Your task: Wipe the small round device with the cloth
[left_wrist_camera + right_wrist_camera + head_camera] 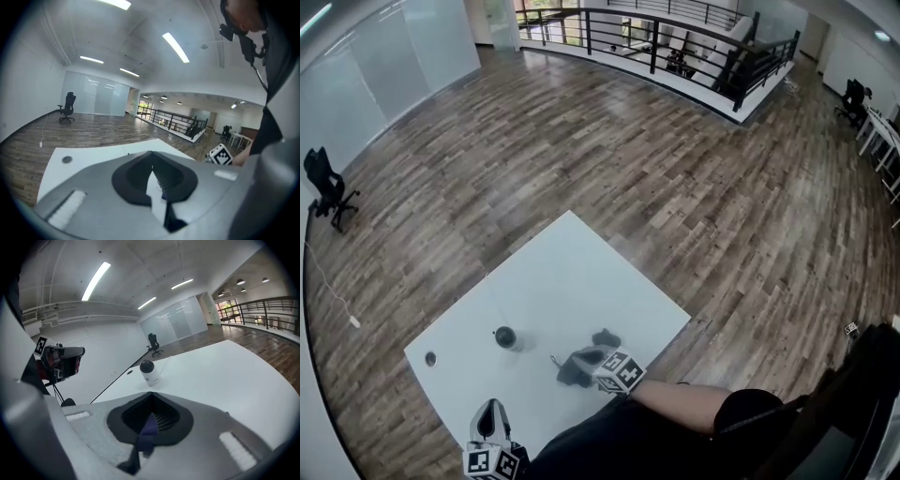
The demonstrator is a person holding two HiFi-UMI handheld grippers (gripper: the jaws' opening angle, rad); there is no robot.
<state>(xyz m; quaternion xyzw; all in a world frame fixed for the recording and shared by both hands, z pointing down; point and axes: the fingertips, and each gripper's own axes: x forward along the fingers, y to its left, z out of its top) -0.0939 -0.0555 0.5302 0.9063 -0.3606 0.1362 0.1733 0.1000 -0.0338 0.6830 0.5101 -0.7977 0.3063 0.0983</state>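
The small round device (505,337), a short white cylinder with a dark top, stands on the white table (572,272); the right gripper view has the device (149,372) ahead of the jaws. Right of it lies the dark grey cloth (605,338), bunched up. My right gripper (583,363) is shut on the cloth, and a dark fold of cloth (149,425) shows pinched between its jaws (151,412). My left gripper (492,414) hovers at the table's near edge, left of the device, with its jaws (152,169) closed on nothing.
A round cable hole (430,358) sits in the table near its left corner. Wood floor surrounds the table. An office chair (326,187) stands far left and a black railing (675,37) runs along the back. The person's arm (684,403) reaches in from the lower right.
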